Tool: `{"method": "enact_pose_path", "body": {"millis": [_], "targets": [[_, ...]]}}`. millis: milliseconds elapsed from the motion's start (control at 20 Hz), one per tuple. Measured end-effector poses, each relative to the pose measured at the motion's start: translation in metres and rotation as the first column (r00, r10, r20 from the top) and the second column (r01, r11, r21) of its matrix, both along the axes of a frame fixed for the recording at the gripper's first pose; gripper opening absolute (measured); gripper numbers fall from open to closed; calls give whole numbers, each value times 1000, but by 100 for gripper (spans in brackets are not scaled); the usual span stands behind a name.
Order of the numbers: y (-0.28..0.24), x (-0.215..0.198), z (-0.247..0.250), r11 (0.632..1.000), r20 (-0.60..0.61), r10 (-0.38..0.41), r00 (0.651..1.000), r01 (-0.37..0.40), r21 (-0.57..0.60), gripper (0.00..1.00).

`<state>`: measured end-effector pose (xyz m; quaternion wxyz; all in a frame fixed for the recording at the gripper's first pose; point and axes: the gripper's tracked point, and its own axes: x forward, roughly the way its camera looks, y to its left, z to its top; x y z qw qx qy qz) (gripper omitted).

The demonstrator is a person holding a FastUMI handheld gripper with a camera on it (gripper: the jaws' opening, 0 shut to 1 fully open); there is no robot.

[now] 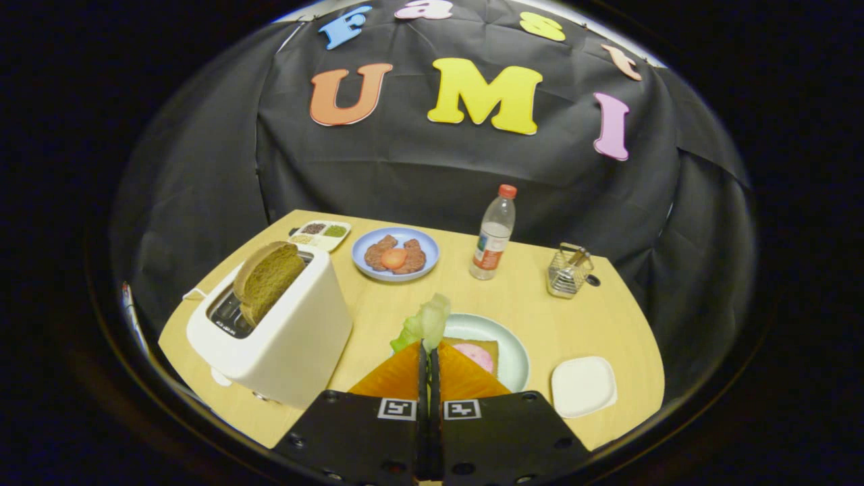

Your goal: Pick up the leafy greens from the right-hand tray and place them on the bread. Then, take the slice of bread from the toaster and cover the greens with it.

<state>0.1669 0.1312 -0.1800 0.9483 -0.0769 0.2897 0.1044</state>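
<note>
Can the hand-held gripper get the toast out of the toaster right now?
Probably not yet. The hand-held gripper is shut on the leafy greens, held above the plate. The bread slice stands up from the toaster with nothing over it, so it looks reachable after the greens are released.

Leafy greens [426, 322] pinched in closed jaws

- Counter [540, 317]: pale wood, matt.
- Toaster [290, 337]: smooth plastic, slight sheen.
- Bottle [493, 236]: clear plastic.
- Basket [568, 273]: shiny metal wire.
- Wall [418, 169]: creased matt cloth.
- Fingers [428, 364] closed on crinkled leafy greens [426, 322].
</note>
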Motion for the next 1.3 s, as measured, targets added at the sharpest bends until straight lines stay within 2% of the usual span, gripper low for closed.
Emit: {"method": "enact_pose_path", "body": {"millis": [200, 500, 1000, 1250, 1300], "targets": [[2, 28, -24, 1000, -29, 6, 1000, -7, -13, 0], [-31, 61, -65, 999, -105, -37, 994, 39, 24, 0], [-75, 93, -93, 994, -124, -98, 987, 102, 24, 1], [-82, 93, -103, 992, -167, -109, 980, 118, 42, 20], [-84, 90, -100, 991, -162, -117, 980, 126, 46, 29]]}}
